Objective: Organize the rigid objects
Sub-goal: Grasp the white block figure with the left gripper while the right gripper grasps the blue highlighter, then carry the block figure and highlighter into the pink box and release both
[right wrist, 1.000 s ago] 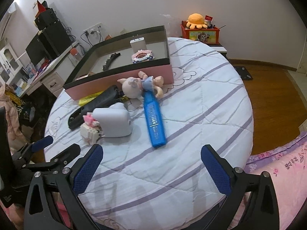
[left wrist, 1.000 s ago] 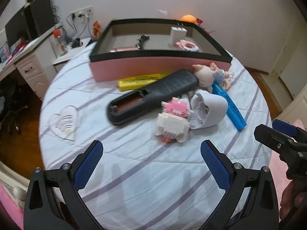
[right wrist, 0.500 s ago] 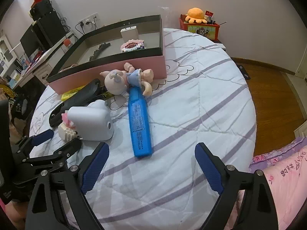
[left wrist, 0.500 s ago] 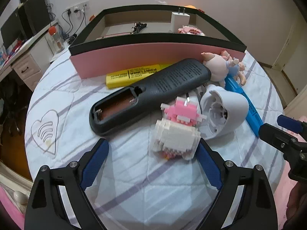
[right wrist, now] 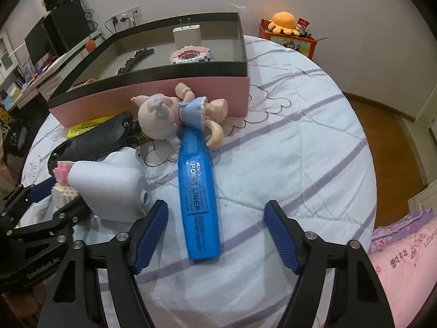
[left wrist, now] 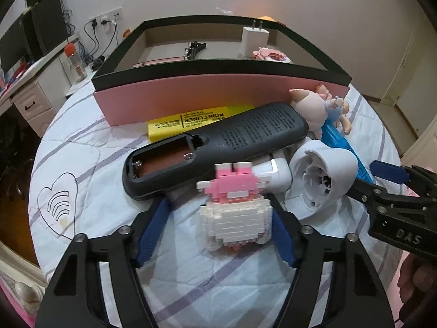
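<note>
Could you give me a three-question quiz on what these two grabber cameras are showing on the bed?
1. True or false: the left gripper straddles the pink-and-white brick figure.
2. What lies between the right gripper's open fingers? A) blue highlighter B) yellow highlighter C) pig doll
3. Fill in: the white charger stands inside the pink ____.

Key: 1 true; 2 A; 3 box.
</note>
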